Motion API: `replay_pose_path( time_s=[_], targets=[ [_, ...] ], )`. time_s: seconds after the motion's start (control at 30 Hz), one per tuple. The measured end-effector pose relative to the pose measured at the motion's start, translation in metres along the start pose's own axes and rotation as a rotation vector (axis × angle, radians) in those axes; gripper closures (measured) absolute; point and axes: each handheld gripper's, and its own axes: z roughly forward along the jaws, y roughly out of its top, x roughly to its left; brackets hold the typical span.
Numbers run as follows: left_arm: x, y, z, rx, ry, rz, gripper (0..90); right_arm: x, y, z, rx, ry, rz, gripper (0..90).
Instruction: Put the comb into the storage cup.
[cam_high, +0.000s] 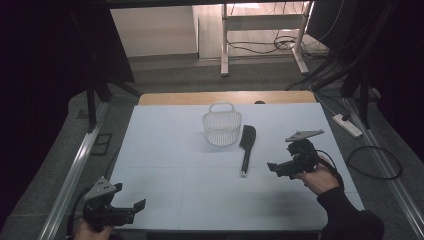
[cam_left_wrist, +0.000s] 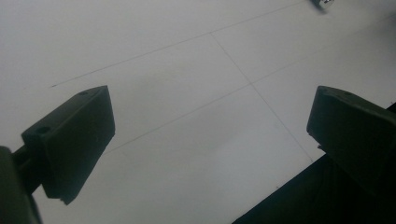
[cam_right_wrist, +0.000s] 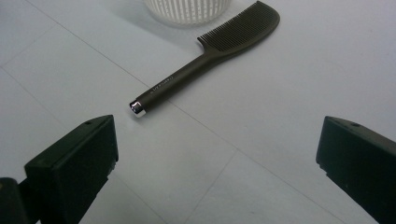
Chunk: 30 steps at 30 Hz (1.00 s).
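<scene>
Two grippers stand wide open and empty. My right gripper (cam_high: 274, 168) hovers near the comb (cam_right_wrist: 205, 60), which lies beside the basket (cam_high: 222, 128) on the worktop (cam_high: 165, 150). Reaching phase, I judge; next, straddle its handle and close. Left gripper (cam_high: 140, 205) waits well apart.

Beyond my right jaws, the white basket (cam_right_wrist: 187, 10) was cut off by the top edge of the right gripper view, so I saw just its lower wall. The lettering on the comb (cam_right_wrist: 205, 56) handle ahead of those jaws was too small for me to read. Far beyond my left jaws, a small shiny object (cam_left_wrist: 323, 3) sat clipped at the top edge, too blurred to identify. The counter (cam_left_wrist: 187, 56) gave way to darkness beside the right-hand jaw there.
</scene>
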Motion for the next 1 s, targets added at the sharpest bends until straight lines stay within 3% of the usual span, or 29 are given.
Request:
replay_pose_path(
  time_s=[0.7,1.0],
  targets=[
    [0.000,0.000,0.000,0.001,-0.005,-0.002,1.9,-0.004,0.021,0.021,0.018,0.017,-0.007,0.0],
    [0.001,0.000,0.000,0.001,-0.009,-0.002,1.9,-0.005,0.030,0.032,0.035,0.013,0.013,0.0]
  ],
)
